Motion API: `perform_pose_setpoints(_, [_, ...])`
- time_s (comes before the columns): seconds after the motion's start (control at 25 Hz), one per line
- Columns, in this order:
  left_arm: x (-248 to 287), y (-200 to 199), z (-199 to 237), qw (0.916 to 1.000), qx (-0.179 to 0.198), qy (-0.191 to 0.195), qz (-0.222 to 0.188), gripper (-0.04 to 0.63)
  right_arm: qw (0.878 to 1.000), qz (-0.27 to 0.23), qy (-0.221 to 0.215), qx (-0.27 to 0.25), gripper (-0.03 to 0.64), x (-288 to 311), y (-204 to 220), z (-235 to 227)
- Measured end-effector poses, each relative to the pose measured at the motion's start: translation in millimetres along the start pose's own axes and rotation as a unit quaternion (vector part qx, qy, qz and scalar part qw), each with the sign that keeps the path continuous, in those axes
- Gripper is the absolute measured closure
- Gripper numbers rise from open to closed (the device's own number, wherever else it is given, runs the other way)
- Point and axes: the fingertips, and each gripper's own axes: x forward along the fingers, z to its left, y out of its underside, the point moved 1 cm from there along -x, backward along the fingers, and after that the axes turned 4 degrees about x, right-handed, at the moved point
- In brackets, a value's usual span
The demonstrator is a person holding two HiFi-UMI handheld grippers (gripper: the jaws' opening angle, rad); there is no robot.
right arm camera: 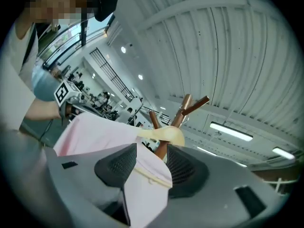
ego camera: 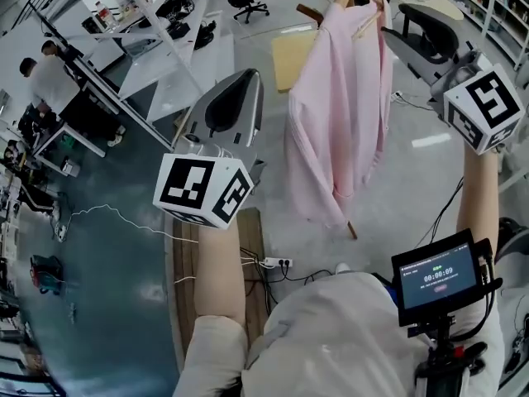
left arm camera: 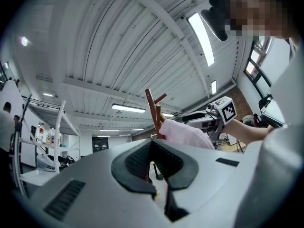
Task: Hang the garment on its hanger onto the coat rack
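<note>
Right gripper view, right gripper (right arm camera: 152, 150) jaws apart astride soft pink garment (right arm camera: 95, 132), left gripper (left arm camera: 153, 145) jaws together

Left gripper (left arm camera: 153, 145): grey shells, dark ribbed pads, jaws together at the tips, nothing between them.
Just above and beyond the jaws: brown wooden coat rack (left arm camera: 153, 108), with a pink garment (left arm camera: 187, 134) draped to its right.
Farther right: right gripper (left arm camera: 192, 119), marker cube showing, close by the garment.
Far left of the jaws: white shelving (left arm camera: 45, 127).
Overhead: ribbed ceiling with strip lights (left arm camera: 128, 109).
</note>
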Motion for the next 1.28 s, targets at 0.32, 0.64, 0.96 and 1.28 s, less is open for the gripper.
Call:
perform_pose_setpoints(0.32, [-73,21,-27,0.9996,-0.021,-0.011,0.014,0.589,0.987,-0.057,-0.088,0.118,0.414,-28,-22,111])
perform_pose_setpoints(0.64, [-147,69,-18,0.9967,-0.065,-0.043,0.023,0.589,0.961,-0.095,-0.193,0.174,0.416,2,-9,228])
perform_pose_setpoints(0.96, [-265,107,-4,0.9881,-0.083,-0.117,0.056,0.589,0.945,-0.112,-0.237,0.194,0.416,22,-9,348])
perform_pose_setpoints(1.28, [-338,124,12,0.9735,-0.099,-0.193,0.071,0.589,0.919,-0.113,-0.311,0.214,0.472,47,-11,437])
